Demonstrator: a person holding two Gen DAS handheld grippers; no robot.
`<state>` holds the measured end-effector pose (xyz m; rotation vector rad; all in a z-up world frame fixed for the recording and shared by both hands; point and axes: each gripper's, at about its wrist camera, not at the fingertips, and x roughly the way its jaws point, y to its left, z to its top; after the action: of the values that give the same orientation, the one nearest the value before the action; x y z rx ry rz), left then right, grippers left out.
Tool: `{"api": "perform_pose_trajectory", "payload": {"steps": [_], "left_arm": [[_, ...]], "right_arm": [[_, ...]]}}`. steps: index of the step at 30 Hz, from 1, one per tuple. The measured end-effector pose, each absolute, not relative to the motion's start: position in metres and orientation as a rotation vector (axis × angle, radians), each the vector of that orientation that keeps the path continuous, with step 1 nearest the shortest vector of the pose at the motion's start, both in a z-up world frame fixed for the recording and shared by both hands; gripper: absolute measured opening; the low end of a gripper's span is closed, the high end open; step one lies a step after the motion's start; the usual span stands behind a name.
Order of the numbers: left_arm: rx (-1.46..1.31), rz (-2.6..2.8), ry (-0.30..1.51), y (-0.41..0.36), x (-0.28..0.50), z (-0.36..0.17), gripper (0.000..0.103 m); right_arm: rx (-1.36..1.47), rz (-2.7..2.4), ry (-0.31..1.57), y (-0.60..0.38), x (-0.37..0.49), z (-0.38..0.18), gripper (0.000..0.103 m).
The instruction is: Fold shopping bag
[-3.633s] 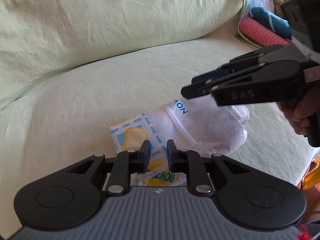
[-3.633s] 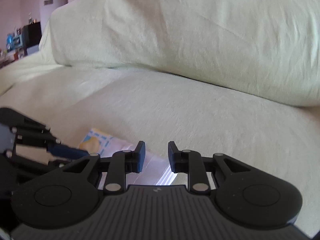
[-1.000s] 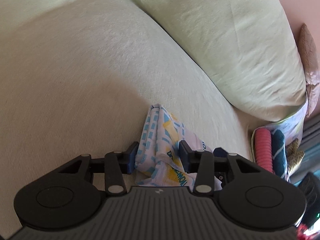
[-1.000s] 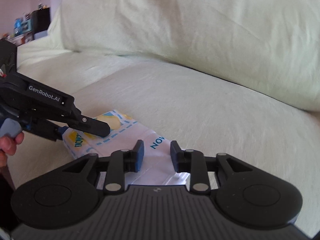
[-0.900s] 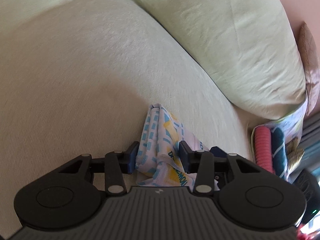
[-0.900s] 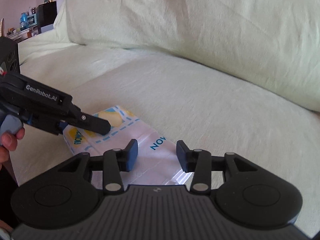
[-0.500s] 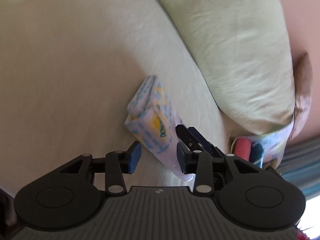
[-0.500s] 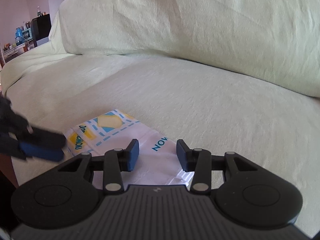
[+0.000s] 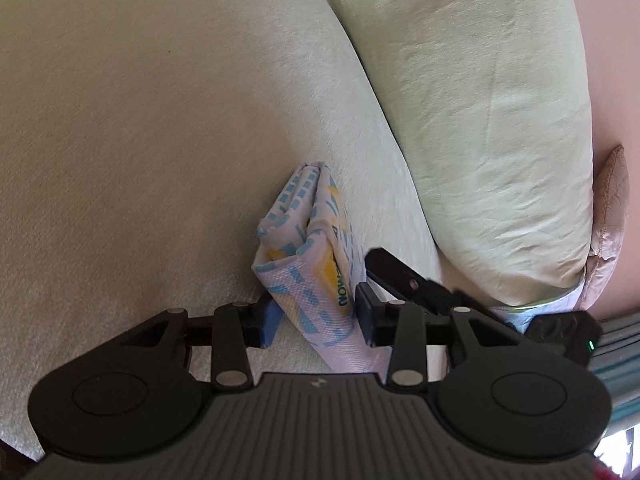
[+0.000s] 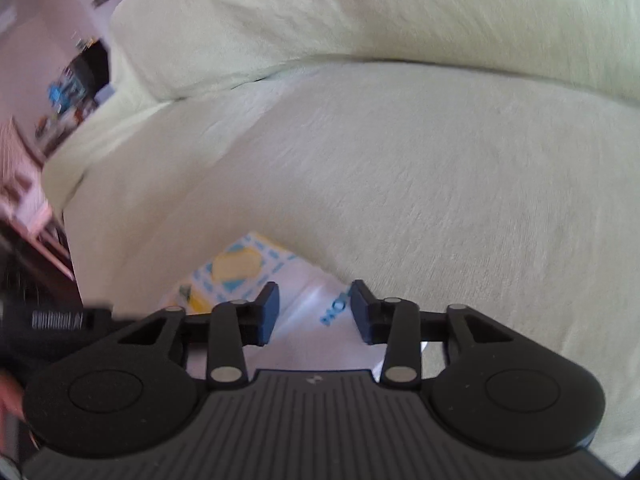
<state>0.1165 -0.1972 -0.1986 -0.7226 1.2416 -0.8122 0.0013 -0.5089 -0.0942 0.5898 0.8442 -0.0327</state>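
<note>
The shopping bag (image 9: 316, 280), white with blue dashes and yellow patches, is folded into a narrow bundle that stands on edge on the pale green sofa seat (image 9: 140, 140). My left gripper (image 9: 317, 318) is shut on it, a pad pressed against each side. The right gripper's black fingers (image 9: 400, 276) reach in just behind the bundle. In the right wrist view the bag (image 10: 240, 268) lies flat below my right gripper (image 10: 314, 312). Its jaws are closing with the bag's white part between them, and the pads do not touch it. The left gripper (image 10: 60, 320) is a dark blur at the left edge.
A large pale green back cushion (image 9: 480, 120) rises behind the seat. A pinkish-brown pillow (image 9: 612, 208) sits at the far right. The sofa's front edge drops off at the left of the right wrist view, with dark furniture (image 10: 88, 64) beyond.
The bag has gone from a loose heap to a tight bundle on edge between the left jaws. The right gripper has swung sideways and rolled, and its jaws stand wider than a second ago.
</note>
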Motion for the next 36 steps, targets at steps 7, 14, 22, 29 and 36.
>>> {"api": "perform_pose_trajectory", "payload": {"steps": [7, 14, 22, 29, 36], "left_arm": [[-0.689, -0.853, 1.238, -0.187, 0.123, -0.203, 0.043], [-0.67, -0.876, 1.239, -0.188, 0.126, -0.202, 0.045], [-0.623, -0.891, 1.207, -0.187, 0.132, -0.204, 0.047], [-0.559, -0.945, 1.204, -0.192, 0.14, -0.205, 0.041], [-0.507, -0.998, 1.215, -0.199, 0.146, -0.203, 0.035]], "right_arm": [[0.979, 0.069, 0.919, -0.518, -0.014, -0.12, 0.0], [0.687, -0.102, 0.81, -0.513, -0.014, -0.093, 0.007], [0.622, -0.059, 1.093, -0.505, 0.03, -0.107, 0.003], [0.665, -0.043, 1.04, -0.476, 0.011, -0.113, 0.004], [0.707, -0.11, 0.885, -0.445, -0.012, -0.118, 0.001]]}}
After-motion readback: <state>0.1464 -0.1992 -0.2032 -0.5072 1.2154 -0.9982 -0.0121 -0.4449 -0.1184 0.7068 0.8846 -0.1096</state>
